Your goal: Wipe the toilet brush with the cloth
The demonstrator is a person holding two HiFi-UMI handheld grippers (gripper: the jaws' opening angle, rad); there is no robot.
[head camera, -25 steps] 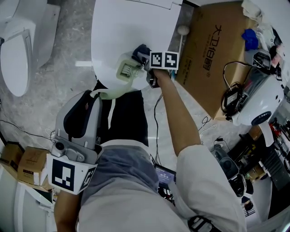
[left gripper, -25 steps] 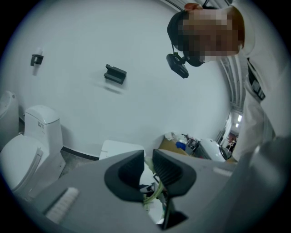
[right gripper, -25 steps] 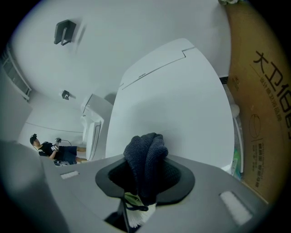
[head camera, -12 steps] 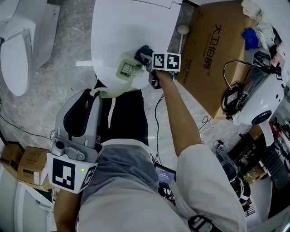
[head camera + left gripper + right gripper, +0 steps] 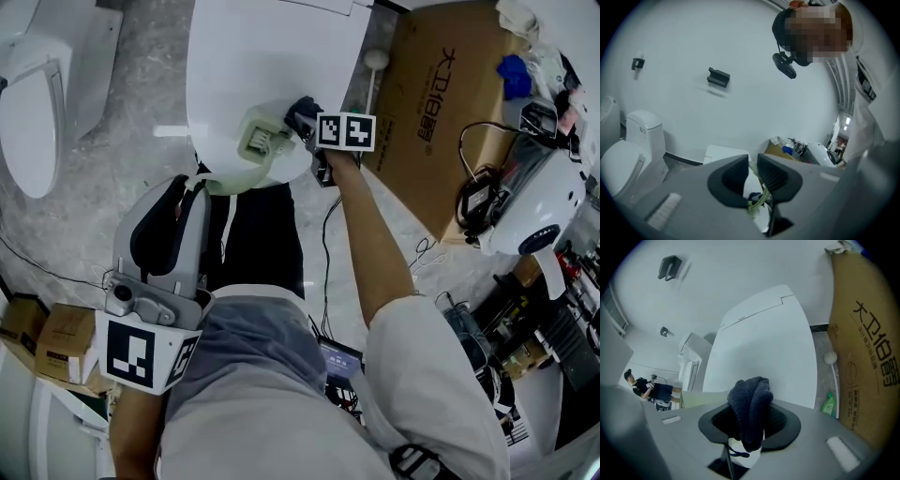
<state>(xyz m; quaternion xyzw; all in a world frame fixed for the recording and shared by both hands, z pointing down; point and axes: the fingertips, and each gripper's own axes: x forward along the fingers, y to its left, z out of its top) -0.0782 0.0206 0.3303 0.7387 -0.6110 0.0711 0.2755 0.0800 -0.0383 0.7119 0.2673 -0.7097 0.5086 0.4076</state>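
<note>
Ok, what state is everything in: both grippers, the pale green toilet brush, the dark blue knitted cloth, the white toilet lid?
Left gripper: shut on the pale green toilet brush, at its handle.
Right gripper: shut on the dark blue knitted cloth.
Pale green toilet brush: held, head over the white toilet lid.
Dark blue knitted cloth: bunched, beside the brush head.
White toilet lid: closed.

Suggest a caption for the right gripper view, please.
Right gripper holds a dark cloth over a white toilet.
</note>
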